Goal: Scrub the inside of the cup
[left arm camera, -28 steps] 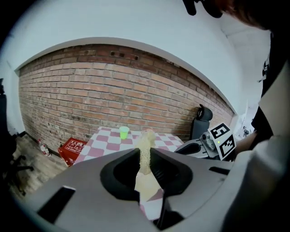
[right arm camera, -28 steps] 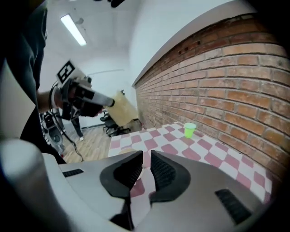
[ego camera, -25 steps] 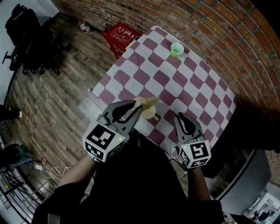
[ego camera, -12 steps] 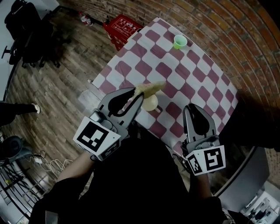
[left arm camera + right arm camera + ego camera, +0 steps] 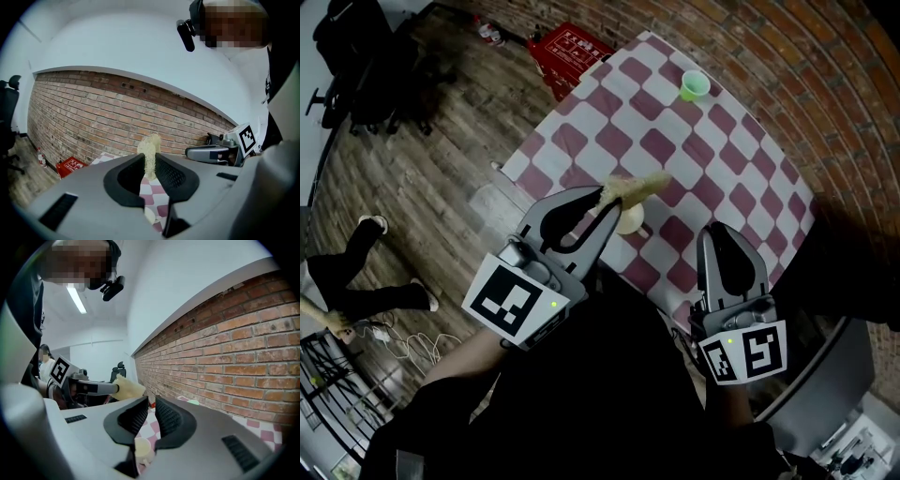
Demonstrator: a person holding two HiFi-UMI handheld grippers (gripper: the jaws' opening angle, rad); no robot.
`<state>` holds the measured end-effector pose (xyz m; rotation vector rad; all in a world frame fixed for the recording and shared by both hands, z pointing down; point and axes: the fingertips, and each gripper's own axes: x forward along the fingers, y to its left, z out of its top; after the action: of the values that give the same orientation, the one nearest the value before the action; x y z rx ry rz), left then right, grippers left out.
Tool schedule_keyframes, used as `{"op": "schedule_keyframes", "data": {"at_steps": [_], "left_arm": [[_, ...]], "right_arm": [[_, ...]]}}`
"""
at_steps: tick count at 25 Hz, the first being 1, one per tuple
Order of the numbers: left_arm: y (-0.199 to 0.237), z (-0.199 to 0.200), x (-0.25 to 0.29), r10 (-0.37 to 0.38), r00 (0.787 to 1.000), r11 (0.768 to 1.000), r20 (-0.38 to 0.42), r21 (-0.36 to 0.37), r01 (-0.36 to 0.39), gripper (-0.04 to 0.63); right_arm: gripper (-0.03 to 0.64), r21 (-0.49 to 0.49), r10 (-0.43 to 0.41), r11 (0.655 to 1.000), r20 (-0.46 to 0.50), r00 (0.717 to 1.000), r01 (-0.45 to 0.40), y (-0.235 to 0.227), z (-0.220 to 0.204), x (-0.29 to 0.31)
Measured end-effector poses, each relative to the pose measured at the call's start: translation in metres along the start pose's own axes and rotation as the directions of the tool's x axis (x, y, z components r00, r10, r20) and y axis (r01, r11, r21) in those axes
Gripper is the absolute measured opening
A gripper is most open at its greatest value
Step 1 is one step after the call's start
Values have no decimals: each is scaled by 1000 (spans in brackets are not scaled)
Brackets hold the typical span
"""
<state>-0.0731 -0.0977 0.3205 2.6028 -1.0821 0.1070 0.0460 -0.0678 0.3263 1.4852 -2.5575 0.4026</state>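
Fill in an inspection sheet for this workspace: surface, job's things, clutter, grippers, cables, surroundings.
Surface: table under a red-and-white checked cloth.
Job's things: cream cup near the table's near edge; tan scrubber held clear of it.
Clutter: green cup at the far side.
Grippers: left gripper shut on the scrubber; right gripper empty, jaws slightly apart.
Cables: white cables on the floor, left.
Surroundings: brick wall, wooden floor, red crate, black chair, a person's legs.
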Motion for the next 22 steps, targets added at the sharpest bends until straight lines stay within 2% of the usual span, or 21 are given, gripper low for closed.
{"op": "schedule_keyframes", "data": {"at_steps": [9, 15, 18, 22], "left_arm": [[7, 0, 4, 21, 1000, 1000, -3, -8, -21, 72], [41, 14, -9, 100, 995, 995, 9, 25, -100, 72], [46, 19, -9, 112, 994, 993, 17, 41, -112, 72], [45, 15, -9, 117, 993, 993, 12, 23, -118, 72]], "right_arm": [[61, -14, 19, 1000, 11, 1000, -19, 5, 1, 3], [58, -26, 25, 999, 17, 1000, -25, 7, 4, 2], [55, -35, 36, 999, 15, 999, -36, 8, 3, 3], [53, -53, 49, 997, 13, 999, -48, 12, 4, 4]]}}
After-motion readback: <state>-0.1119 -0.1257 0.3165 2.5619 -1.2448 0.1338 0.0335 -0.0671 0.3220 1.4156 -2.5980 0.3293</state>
